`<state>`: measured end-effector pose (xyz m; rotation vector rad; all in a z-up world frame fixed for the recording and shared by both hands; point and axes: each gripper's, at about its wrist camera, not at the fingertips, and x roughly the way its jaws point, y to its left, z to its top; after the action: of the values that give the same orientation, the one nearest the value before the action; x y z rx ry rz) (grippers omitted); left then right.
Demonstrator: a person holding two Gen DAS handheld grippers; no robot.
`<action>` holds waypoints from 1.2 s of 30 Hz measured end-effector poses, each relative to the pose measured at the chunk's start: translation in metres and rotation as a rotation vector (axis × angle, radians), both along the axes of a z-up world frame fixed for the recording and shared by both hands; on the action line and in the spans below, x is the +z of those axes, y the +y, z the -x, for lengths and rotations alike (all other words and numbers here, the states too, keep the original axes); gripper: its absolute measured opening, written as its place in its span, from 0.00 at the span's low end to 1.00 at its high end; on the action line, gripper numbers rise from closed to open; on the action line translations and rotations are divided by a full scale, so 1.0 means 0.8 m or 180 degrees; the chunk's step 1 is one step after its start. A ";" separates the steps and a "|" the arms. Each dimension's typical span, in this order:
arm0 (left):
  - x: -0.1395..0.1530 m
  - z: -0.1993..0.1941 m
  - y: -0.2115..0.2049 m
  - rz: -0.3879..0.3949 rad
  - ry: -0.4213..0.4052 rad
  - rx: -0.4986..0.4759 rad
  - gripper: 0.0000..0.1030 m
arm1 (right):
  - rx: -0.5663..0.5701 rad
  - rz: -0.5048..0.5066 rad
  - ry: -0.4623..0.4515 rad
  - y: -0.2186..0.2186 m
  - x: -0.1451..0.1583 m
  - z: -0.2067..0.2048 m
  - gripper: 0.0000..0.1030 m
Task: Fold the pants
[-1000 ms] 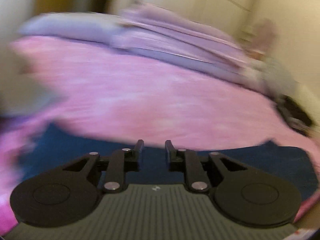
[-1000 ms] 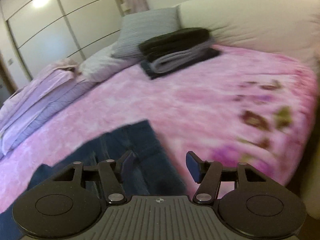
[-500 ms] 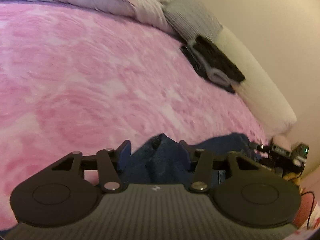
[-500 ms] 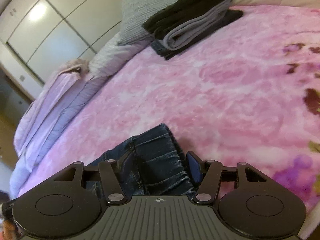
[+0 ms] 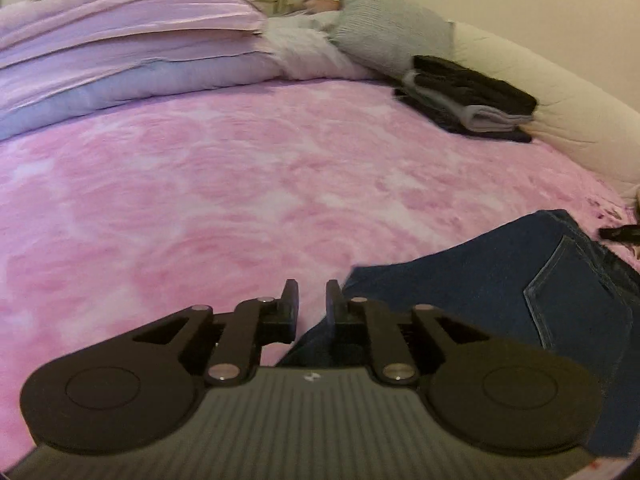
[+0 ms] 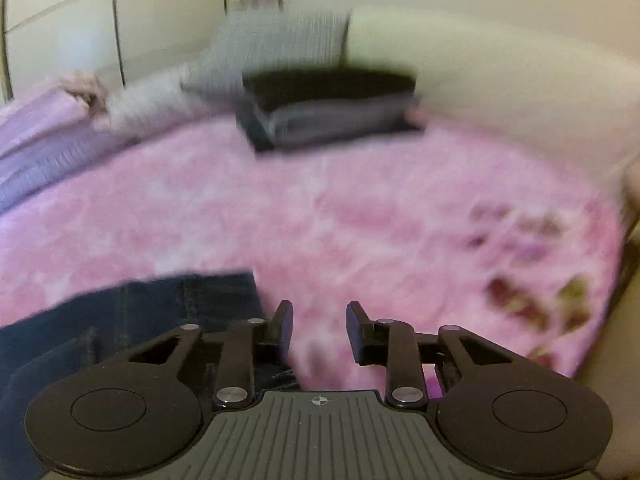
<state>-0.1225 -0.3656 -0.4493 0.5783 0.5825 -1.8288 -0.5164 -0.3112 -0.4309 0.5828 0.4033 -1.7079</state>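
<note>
Pink mottled bedspread (image 5: 224,184) covers the bed in front of you, with folded lilac bedding (image 5: 120,52) along its far left side, a grey ribbed pillow (image 5: 384,36) at the far end and a stack of folded dark and grey clothes (image 5: 472,96) lying just beside that pillow, against the cream headboard (image 5: 560,112). Your dark blue denim pants (image 5: 480,292) lie on the near part of the bedspread, to the right of your left hand-held gripper (image 5: 312,300) and to the left of your right hand-held gripper (image 6: 318,320); a back pocket with pale stitching faces up in the left wrist view. Your left jaws have just been closing and now stand nearly together with a narrow slit between them; pink bedspread shows through the slit, and the edge of the pants sits just beside and under the right finger, not pinched. Your right jaws have also just been closing and stand partly spread with only blurred bedspread between them, the pants' end (image 6: 168,304) lying just left of the left finger.
</note>
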 end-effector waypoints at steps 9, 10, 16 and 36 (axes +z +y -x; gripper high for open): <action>0.028 -0.096 0.184 -0.0130 0.0234 0.0394 0.19 | 0.0961 0.0142 0.0358 0.159 -0.016 -0.113 0.31; 0.020 -0.103 0.203 -0.0135 0.0187 0.0494 0.19 | 0.0991 -0.0006 0.0538 0.157 -0.036 -0.126 0.31; 0.008 -0.128 0.261 -0.0069 0.0020 0.0887 0.19 | 0.0692 -0.0203 0.0554 0.151 -0.039 -0.143 0.32; 0.053 -0.167 0.392 -0.0083 -0.0061 0.1333 0.42 | 0.1144 0.0016 -0.0185 0.255 0.023 -0.263 0.54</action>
<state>0.0110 -0.0517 -0.4067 0.4507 0.6603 -1.4215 -0.3058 -0.1069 -0.4124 0.5203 0.4338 -1.3451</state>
